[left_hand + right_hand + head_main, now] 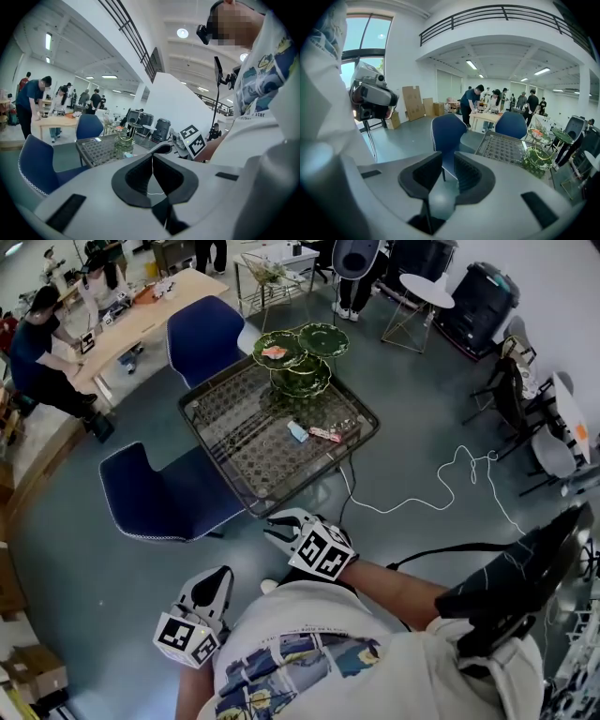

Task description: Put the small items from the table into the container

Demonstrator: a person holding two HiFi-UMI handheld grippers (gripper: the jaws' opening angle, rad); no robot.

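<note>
GRIPPERS READY AT THE TABLE: A person in a printed white T-shirt stands on the grey floor near a low mesh-topped table, with a hand-held gripper in each hand. Both grippers are drawn in close to the body and clear of the tabletop.

The left gripper is clenched. Its dark pads meet at the tips and nothing is caught between them. The right gripper is partly released and empty, with a narrow gap between its pads through which a blue chair shows.

The small items lie untouched on the side of the table farthest from the person. A light-blue item sits just beside a red-and-white packet. Both are near the foot of the green tiered stand that rises from the table's far corner. One orange-and-white piece already lies in the stand's upper left dish.

One blue chair is drawn up at the far side of the table and another at its left. A white cable trails in loops across the floor to the right. Farther back, other people bend over a long wooden bench.
</note>
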